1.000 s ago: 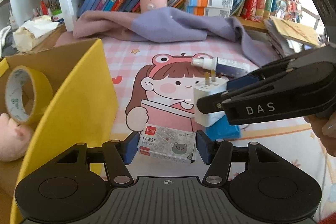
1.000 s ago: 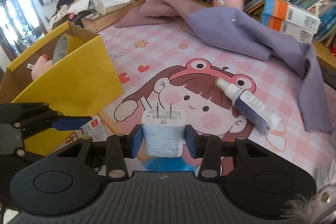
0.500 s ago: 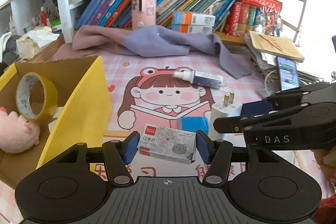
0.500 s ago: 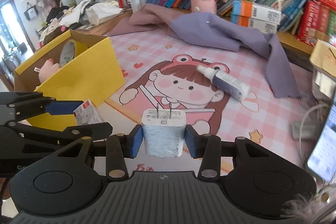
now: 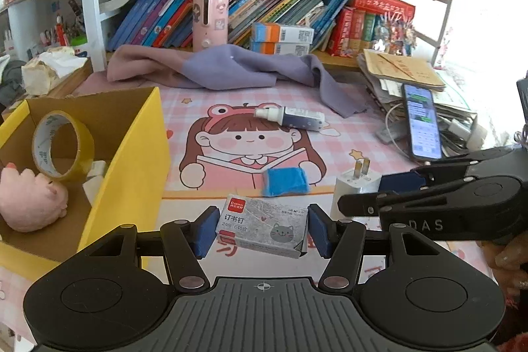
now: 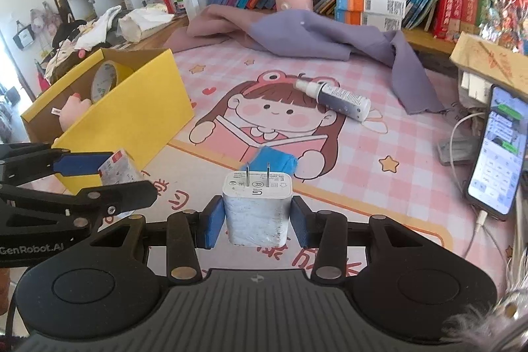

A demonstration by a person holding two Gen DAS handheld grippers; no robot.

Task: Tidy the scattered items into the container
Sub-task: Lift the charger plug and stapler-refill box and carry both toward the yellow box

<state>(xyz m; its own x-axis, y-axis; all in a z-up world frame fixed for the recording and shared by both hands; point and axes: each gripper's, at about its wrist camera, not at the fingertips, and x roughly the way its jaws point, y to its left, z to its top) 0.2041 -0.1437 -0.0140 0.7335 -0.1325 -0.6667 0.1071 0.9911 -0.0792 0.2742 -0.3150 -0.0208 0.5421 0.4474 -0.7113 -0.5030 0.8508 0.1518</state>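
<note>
My left gripper (image 5: 260, 228) is shut on a grey staple box (image 5: 262, 226) with a red label and a cat drawing, held above the mat. My right gripper (image 6: 255, 221) is shut on a white charger plug (image 6: 256, 207), prongs pointing away. In the left wrist view the plug (image 5: 356, 183) shows at the right, beside the staple box. The yellow cardboard box (image 5: 132, 154) stands to the left and holds a yellow tape roll (image 5: 59, 144) and a pink plush toy (image 5: 31, 200). A blue cloth wad (image 5: 285, 182) and a spray bottle (image 5: 290, 117) lie on the pink cartoon mat (image 5: 336, 127).
A purple cloth (image 5: 231, 68) is draped at the back under shelves of books. A lit phone (image 5: 422, 121) with cables leans against a paper stack (image 5: 409, 71) at the right. A pink cylinder (image 5: 210, 18) stands on the shelf.
Both grippers have drawn back and risen from the mat, each still holding its item. The yellow box and the blue wad now show farther away, and the phone has come into view.
</note>
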